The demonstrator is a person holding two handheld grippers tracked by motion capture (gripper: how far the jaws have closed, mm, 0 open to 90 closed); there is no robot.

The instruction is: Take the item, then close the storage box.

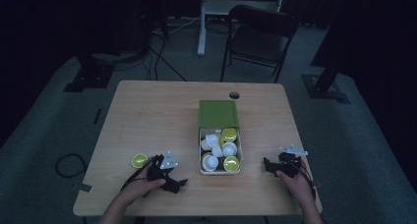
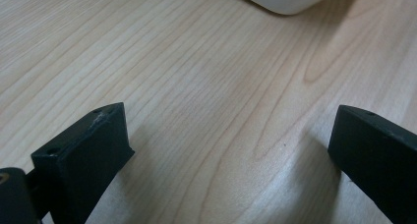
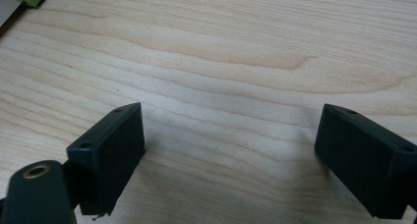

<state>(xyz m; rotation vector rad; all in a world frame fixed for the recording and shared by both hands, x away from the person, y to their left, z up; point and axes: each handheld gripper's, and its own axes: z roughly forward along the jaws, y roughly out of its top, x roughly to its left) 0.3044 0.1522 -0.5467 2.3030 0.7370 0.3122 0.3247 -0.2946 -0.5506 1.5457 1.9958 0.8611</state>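
i'm resting both the left gripper [image 2: 226, 150] and right gripper [image 3: 228, 150] with jaws apart, judging the small white plastic cups [image 1: 212, 140] light, crushable, best pinched at the rim.

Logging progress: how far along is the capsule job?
Looks early, direction unclear. Done: box open, lid up, several capsules inside; one capsule out on the table. In hand: nothing; left gripper and right gripper both open over bare wood. Left: the remaining capsules.

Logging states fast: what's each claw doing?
Left claw: open, holding nothing, over bare table.
Right claw: open, holding nothing.
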